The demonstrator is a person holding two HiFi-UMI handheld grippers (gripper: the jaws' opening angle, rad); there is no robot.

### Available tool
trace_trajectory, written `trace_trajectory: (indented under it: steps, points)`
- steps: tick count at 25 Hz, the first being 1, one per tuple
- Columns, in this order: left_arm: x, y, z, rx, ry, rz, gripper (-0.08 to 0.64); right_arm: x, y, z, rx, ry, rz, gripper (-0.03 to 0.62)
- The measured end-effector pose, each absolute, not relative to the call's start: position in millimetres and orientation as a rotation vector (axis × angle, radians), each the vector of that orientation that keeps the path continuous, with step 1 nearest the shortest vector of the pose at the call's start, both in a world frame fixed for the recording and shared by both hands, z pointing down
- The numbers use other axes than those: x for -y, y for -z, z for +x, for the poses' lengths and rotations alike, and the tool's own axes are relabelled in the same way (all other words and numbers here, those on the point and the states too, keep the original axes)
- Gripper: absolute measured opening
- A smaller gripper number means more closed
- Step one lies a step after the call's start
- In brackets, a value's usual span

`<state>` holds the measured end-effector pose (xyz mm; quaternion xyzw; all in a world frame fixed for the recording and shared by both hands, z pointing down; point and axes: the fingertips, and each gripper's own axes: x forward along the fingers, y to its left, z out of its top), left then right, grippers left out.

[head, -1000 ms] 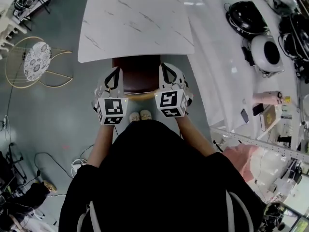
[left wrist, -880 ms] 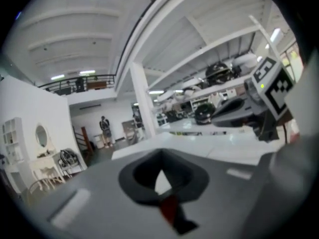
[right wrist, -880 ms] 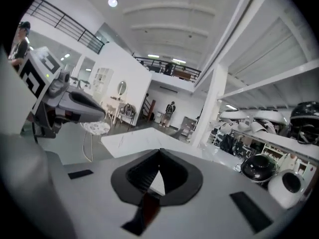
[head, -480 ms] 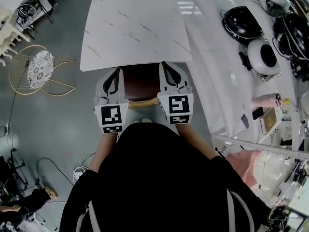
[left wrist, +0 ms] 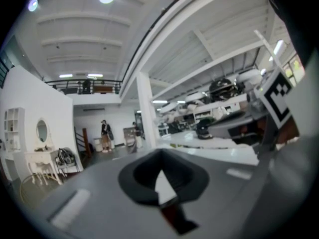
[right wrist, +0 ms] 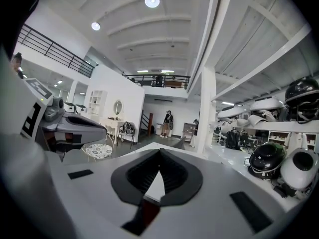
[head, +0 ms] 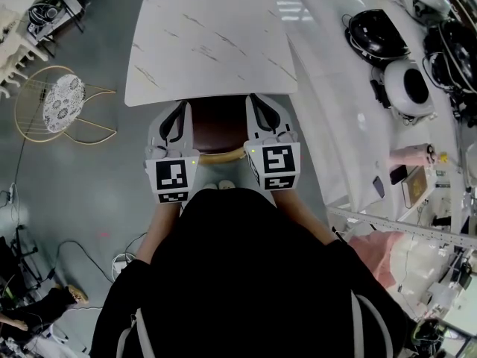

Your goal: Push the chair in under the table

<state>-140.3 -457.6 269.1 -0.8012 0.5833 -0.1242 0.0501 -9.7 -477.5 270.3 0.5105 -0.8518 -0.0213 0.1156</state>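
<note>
In the head view a dark brown chair seat (head: pixel 218 121) sits partly under the near edge of the white marble table (head: pixel 209 43), its curved wooden back rail (head: pixel 221 155) toward me. My left gripper (head: pixel 180 110) hovers over the seat's left side and my right gripper (head: pixel 256 103) over its right side. Both are shut and hold nothing. In the left gripper view the jaws (left wrist: pixel 160 156) meet at the tips, with slivers of tabletop and chair below. The right gripper (right wrist: pixel 160 152) looks the same, pointing nearly level across the room.
A gold wire chair with a patterned cushion (head: pixel 59 103) stands on the grey floor to the left. A long white bench (head: pixel 335 125) on the right carries a black helmet (head: pixel 376 28) and a white helmet (head: pixel 410 80). Cables lie at lower left. My shoes (head: pixel 223 187) stand behind the chair.
Both grippers have lifted from beside the chair's back rail and rolled slightly, staying shut. The chair and table have not visibly shifted.
</note>
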Motion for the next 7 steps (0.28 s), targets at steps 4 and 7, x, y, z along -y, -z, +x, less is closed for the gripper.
trace_trajectory:
  steps: [4, 7]
  points:
    - [456.9, -269.0, -141.1, -1.773, 0.358, -2.434, 0.008, 476.9, -275.0, -8.0, 2.491, 0.064, 1.497, 0.020]
    - [455.5, -269.7, -143.4, -1.769, 0.352, -2.431, 0.008, 475.6, -278.0, -9.3, 2.486, 0.066, 1.496, 0.020]
